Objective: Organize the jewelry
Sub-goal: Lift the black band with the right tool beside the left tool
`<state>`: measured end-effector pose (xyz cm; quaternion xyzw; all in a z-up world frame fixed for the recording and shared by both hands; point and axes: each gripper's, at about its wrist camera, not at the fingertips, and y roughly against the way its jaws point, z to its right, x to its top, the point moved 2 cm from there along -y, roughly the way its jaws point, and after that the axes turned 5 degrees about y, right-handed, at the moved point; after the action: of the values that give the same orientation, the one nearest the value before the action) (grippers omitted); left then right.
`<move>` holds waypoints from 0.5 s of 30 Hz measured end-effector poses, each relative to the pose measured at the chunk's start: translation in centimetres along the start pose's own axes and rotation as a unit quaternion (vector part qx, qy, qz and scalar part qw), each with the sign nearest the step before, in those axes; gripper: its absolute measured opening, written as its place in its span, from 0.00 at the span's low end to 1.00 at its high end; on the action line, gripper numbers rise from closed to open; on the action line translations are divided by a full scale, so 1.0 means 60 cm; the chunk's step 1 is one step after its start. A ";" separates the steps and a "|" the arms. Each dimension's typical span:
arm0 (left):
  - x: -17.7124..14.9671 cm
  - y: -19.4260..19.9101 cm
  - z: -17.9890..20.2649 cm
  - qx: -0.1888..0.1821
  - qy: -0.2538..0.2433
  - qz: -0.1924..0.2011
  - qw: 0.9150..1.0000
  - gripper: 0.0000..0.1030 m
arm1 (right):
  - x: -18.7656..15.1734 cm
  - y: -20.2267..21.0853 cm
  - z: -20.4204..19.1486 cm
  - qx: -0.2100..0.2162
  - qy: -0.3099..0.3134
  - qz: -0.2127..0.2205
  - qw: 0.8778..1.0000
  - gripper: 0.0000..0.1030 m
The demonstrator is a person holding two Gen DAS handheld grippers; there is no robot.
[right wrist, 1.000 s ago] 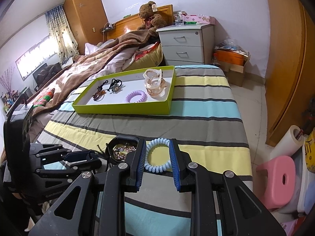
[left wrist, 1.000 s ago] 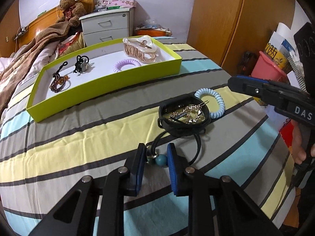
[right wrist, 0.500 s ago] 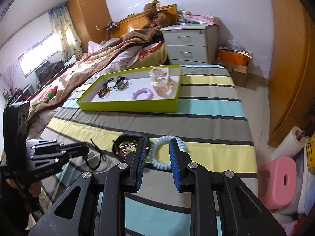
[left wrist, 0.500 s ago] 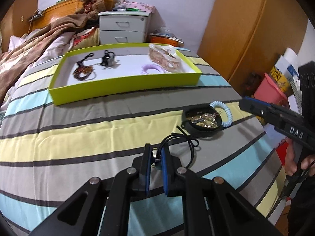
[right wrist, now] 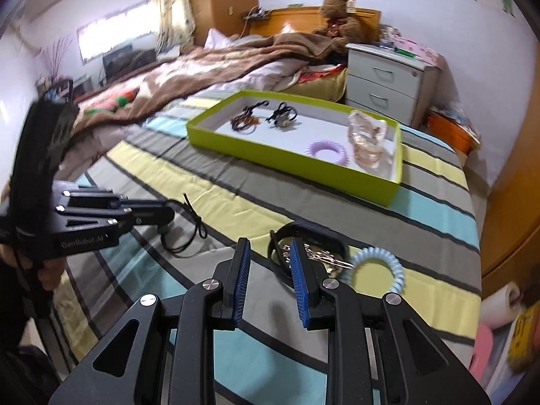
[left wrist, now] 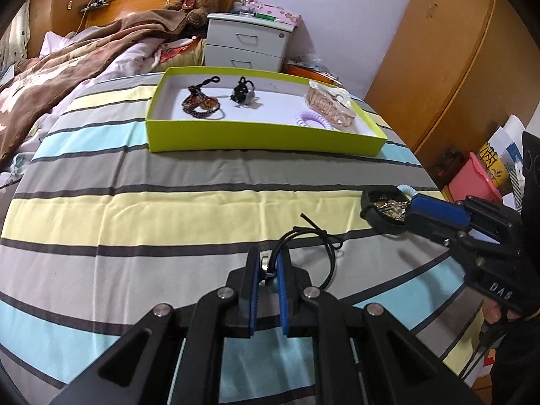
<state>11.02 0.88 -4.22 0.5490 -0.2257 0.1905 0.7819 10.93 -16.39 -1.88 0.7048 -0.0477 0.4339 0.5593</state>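
My left gripper (left wrist: 268, 265) is shut on the bead end of a black cord necklace (left wrist: 325, 253), whose loop trails on the striped bedspread. In the right wrist view the left gripper (right wrist: 165, 216) is at the left with the cord necklace (right wrist: 194, 227) hanging from it. My right gripper (right wrist: 269, 253) is open over the bedspread with nothing between its fingers. Its right finger overlaps the left rim of a black dish (right wrist: 315, 229) of gold hairpins. A light blue coil hair tie (right wrist: 378, 266) lies against the dish. Across the bed sits the green tray (left wrist: 263, 141).
The tray holds a brown bracelet (left wrist: 200, 103), a black hair tie (left wrist: 243, 92), a purple coil (left wrist: 312, 119) and a pink hair claw (left wrist: 332, 106). A brown blanket (left wrist: 67, 71) covers the bed's left. A white nightstand (left wrist: 248, 45) and a wooden wardrobe (left wrist: 449, 50) stand behind.
My left gripper closed on the cord's bead and moved left, away from the dish, drawing the cord along. My right gripper swung left, from around the blue coil to the dish's left rim.
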 end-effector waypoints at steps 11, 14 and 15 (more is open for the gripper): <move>-0.001 -0.001 -0.008 -0.010 0.007 0.001 1.000 0.10 | 0.004 -0.035 -0.017 -0.010 0.036 -0.037 0.999 0.24; -0.001 -0.002 -0.009 -0.011 0.008 0.000 1.000 0.10 | 0.005 -0.038 -0.018 -0.020 0.043 -0.038 0.998 0.24; -0.001 -0.002 -0.009 -0.011 0.008 0.001 1.000 0.10 | 0.007 -0.038 -0.019 -0.020 0.042 -0.037 0.998 0.24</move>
<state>11.13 1.36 -4.49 0.5385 -0.2218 0.1928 0.7897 11.82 -14.45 -3.34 0.6760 -0.0062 0.4410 0.5903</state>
